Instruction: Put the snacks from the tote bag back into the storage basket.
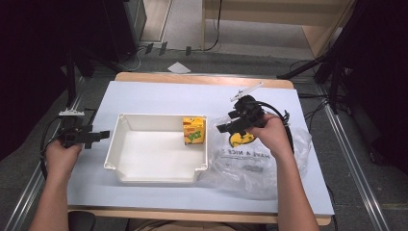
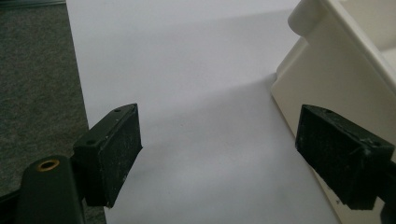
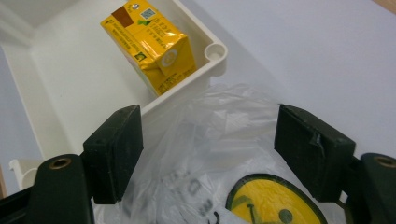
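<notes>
**High view: two claws apart, carton in the tray**

High view first, biggest thing down: the bench [image 1: 159, 94], under its pale sheet, lies beneath both claws. The white tray [image 1: 144, 166] sits between them, just right of the left claw [image 1: 103, 135] and just left of the right claw [image 1: 222, 128]. A clear plastic bag [image 1: 250, 166] (printed with a yellow smiley face) lies crumpled under the right claw and touches the tray's right wall. The yellow juice carton [image 1: 194, 130] stands upright inside the tray, in its far right corner, a little to the left of the right claw.

In the left gripper view the left claw [image 2: 219, 154] stands wide apart with nothing but bare bench sheet between its jaws; the tray's outer wall [image 2: 327, 79] is just beside the jaw on that view's right.

In the right gripper view the right claw [image 3: 208, 154] is likewise spread wide, hanging over the bag [image 3: 201, 140], with no pad pressing on the plastic. Beyond its jaws the carton [image 3: 149, 44] leans in the tray's corner [image 3: 215, 51].
</notes>
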A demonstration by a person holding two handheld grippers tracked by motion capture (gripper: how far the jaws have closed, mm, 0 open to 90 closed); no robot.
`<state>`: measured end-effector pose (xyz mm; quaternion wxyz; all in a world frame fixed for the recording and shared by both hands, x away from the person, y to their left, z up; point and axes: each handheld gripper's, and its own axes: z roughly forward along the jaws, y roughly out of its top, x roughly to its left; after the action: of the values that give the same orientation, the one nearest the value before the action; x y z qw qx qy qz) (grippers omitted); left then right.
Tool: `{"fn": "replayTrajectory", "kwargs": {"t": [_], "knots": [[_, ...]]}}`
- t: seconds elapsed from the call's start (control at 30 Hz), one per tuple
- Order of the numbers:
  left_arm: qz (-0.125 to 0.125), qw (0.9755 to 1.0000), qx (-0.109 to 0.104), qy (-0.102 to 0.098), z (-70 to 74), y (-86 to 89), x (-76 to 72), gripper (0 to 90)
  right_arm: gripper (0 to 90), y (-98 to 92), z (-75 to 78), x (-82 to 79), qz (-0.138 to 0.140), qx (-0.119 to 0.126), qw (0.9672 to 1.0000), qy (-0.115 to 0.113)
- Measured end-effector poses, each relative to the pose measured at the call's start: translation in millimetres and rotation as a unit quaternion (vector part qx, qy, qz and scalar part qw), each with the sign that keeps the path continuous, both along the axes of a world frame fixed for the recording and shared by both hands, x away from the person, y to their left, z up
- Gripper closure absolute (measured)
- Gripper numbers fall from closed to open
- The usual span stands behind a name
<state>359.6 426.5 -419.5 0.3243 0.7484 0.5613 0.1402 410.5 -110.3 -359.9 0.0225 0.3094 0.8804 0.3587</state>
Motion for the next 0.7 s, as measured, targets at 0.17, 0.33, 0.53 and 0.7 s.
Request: {"fn": "replayTrajectory", "kwargs": {"t": [0.17, 0.33, 0.53, 0.7], "knots": [[0.001, 1.0, 0.0, 0.0, 0.3, 0.4, -0.2, 15.4, 23.2, -12.9, -0.8, 2.8, -0.013, 0.004, 0.9999, -0.001], [0.001, 1.0, 0.0, 0.0, 0.3, 0.7, -0.3, 15.4, 23.2, -21.9, -1.0, 4.9, -0.023, 0.007, 0.9997, -0.011], [0.001, 1.0, -0.002, -0.002, 0.4, 1.1, -0.4, 15.4, 22.9, -28.6, -4.1, 5.8, -0.022, 0.003, 0.9997, -0.013], [0.003, 1.0, -0.002, -0.002, 0.6, 1.7, -0.6, 15.4, 22.0, -37.4, -7.7, 7.8, -0.027, 0.001, 0.9995, -0.013]]}}
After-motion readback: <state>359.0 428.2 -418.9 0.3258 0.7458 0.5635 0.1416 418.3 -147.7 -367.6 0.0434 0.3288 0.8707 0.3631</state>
